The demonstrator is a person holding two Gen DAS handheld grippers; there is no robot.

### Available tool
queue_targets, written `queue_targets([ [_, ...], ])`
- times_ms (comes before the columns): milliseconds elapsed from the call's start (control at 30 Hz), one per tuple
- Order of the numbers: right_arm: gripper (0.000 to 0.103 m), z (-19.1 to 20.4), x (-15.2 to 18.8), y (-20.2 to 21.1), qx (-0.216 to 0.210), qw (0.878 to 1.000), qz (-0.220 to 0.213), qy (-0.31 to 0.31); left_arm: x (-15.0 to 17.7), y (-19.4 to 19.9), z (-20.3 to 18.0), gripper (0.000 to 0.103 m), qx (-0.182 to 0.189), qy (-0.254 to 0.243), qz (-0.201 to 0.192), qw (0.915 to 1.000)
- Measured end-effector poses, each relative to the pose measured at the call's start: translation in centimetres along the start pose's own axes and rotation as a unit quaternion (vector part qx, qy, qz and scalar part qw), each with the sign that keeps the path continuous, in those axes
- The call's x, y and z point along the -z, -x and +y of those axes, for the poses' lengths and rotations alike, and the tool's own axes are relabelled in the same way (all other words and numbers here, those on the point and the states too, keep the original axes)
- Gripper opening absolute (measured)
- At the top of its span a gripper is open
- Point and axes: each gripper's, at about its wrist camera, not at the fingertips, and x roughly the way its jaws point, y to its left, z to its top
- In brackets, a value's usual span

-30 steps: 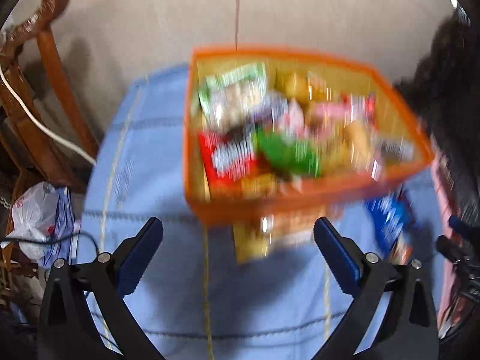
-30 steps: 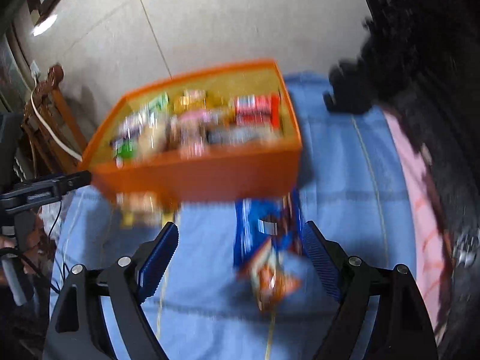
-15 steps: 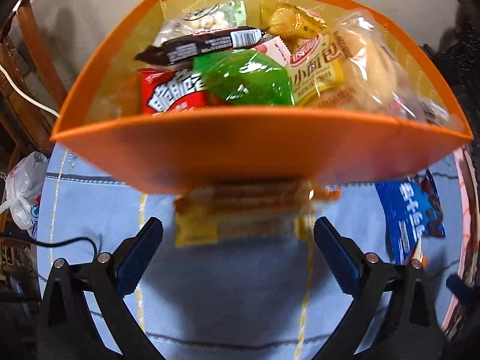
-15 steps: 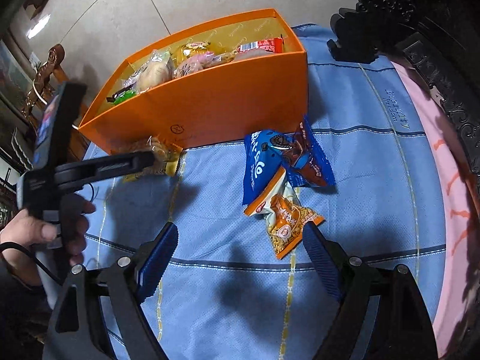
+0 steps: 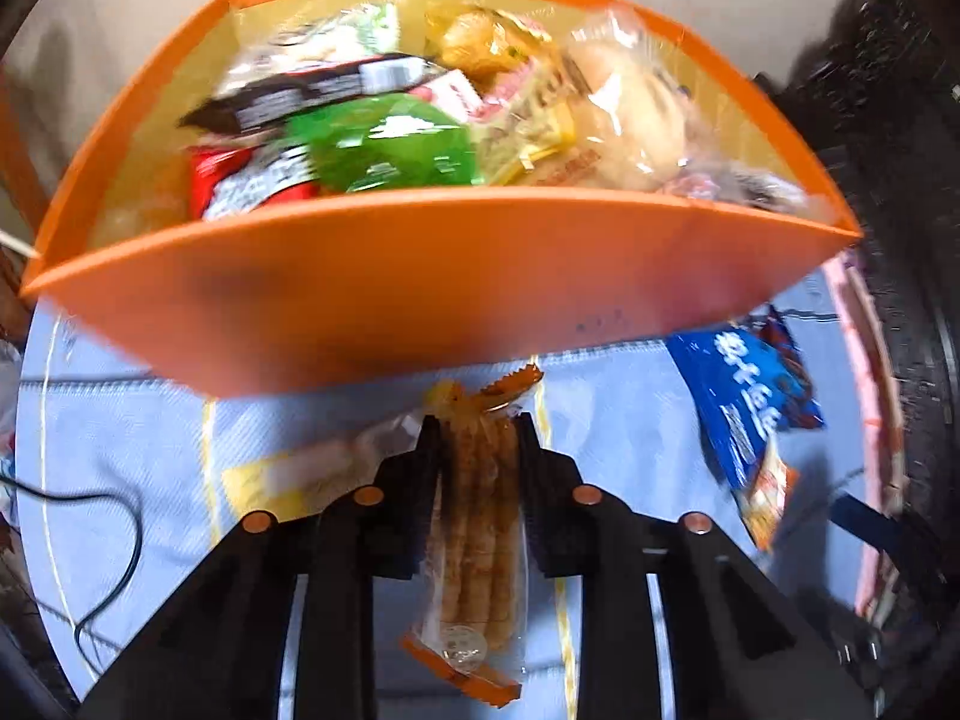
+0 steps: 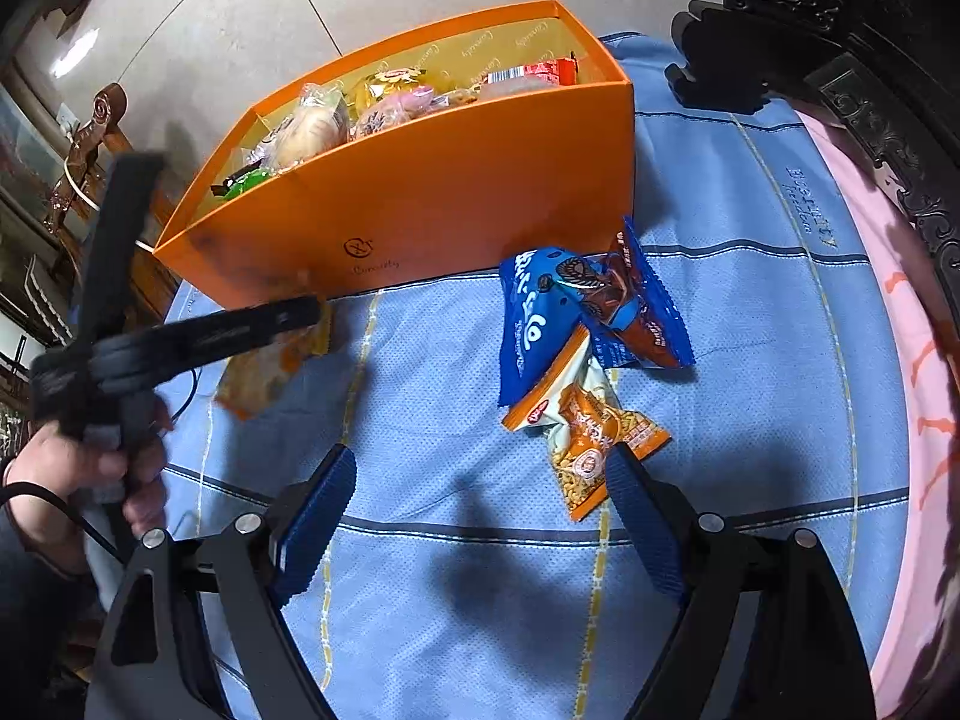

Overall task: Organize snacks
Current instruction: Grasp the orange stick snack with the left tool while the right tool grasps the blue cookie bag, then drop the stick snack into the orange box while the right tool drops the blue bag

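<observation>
An orange box (image 5: 420,294) full of snack packets stands on the blue cloth; it also shows in the right wrist view (image 6: 456,192). My left gripper (image 5: 477,432) is shut on a clear packet of biscuit sticks (image 5: 480,540), held just in front of the box wall. A yellow packet (image 5: 300,474) lies below it on the cloth. My right gripper (image 6: 474,486) is open and empty above the cloth. A blue packet (image 6: 540,318), a brown-and-blue packet (image 6: 630,306) and an orange nut packet (image 6: 594,432) lie ahead of it.
The left gripper and its hand (image 6: 102,462) show at the left of the right wrist view. Dark carved wooden furniture (image 6: 840,30) borders the right side. A wooden chair (image 6: 90,138) and a black cable (image 5: 114,540) sit at the left edge. A pink cloth (image 6: 918,420) lies along the right.
My left gripper has closed on the biscuit-stick packet and lifted it off the cloth in front of the box. The right gripper has stayed open and nearly still.
</observation>
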Motion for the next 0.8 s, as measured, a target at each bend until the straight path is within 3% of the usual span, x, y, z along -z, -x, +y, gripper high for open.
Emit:
queue_targets([
  [133, 0.085, 2.0, 0.1, -0.7, -0.003, 0.999, 0.007, 0.038, 2.3, 3.7, 2.9, 0.024, 0.017, 0.021, -0.017, 0.9995],
  [367, 0.086, -0.6, -2.4, -0.7, 0.083, 0.996, -0.031, 0.005, 6.0, 5.3, 6.5, 0.024, 0.001, 0.034, -0.008, 0.9994],
  [600, 0.087, -1.4, -5.4, -5.7, 0.132, 0.989, 0.026, 0.068, 6.2, 3.6, 4.6, 0.023, 0.007, 0.018, 0.005, 0.9998],
  [667, 0.089, -1.6, -5.8, -7.4, 0.171, 0.982, 0.041, 0.065, 5.9, 3.6, 4.0, 0.023, 0.009, 0.014, 0.005, 0.9999],
  [700, 0.086, -1.8, -5.9, -7.7, 0.178, 0.982, 0.039, 0.058, 5.8, 3.6, 3.8, 0.023, 0.01, 0.011, 0.004, 0.9999],
  [800, 0.064, -2.1, -6.1, -7.8, 0.199, 0.977, 0.034, 0.067, 6.0, 3.8, 3.5, 0.023, 0.01, 0.008, 0.003, 0.9999],
])
